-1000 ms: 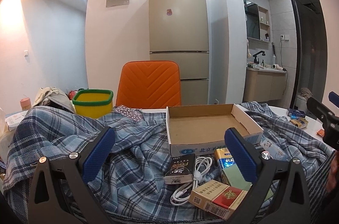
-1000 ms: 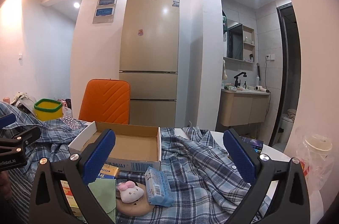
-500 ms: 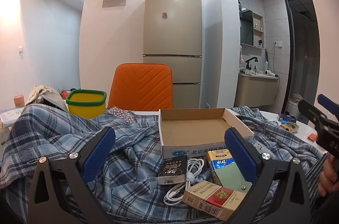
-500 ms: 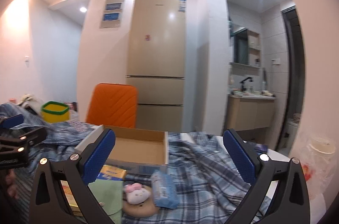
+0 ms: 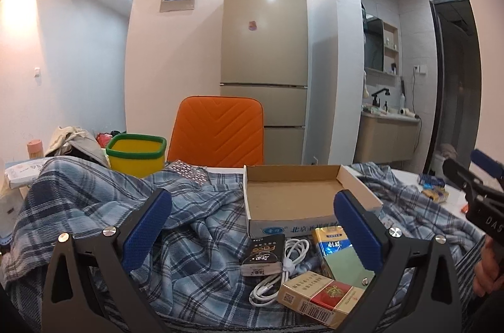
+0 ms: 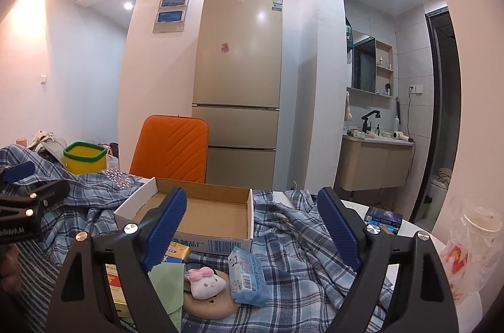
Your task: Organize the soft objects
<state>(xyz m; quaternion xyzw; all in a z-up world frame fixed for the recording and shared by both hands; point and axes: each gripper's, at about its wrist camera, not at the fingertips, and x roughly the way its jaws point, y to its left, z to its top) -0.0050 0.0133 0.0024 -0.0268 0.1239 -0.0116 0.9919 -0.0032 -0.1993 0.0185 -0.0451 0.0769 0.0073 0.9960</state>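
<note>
A blue plaid shirt (image 5: 195, 226) lies rumpled over the table; it also shows in the right wrist view (image 6: 293, 241). On it stands an empty cardboard box (image 5: 296, 197), also seen from the right (image 6: 201, 216). In front of the box lie a white plush toy with a pink bow (image 6: 206, 282) on a tan round pad, a blue tissue pack (image 6: 249, 276), a green cloth (image 6: 167, 285), cigarette packs (image 5: 315, 295), a black pack (image 5: 264, 254) and a white cable (image 5: 283, 267). My left gripper (image 5: 252, 226) is open and empty above the shirt. My right gripper (image 6: 252, 229) is open and empty.
An orange chair (image 5: 217, 131) stands behind the table, with a fridge (image 5: 264, 49) beyond it. A yellow bin with a green rim (image 5: 137, 155) sits at the back left. A plastic cup in a bag (image 6: 472, 241) stands at the right edge. Small boxes (image 6: 382, 218) lie at the back right.
Both grippers have tilted up and drawn back slightly, so the table items sit lower in view. Both stay open and empty. Nothing on the table has moved.
</note>
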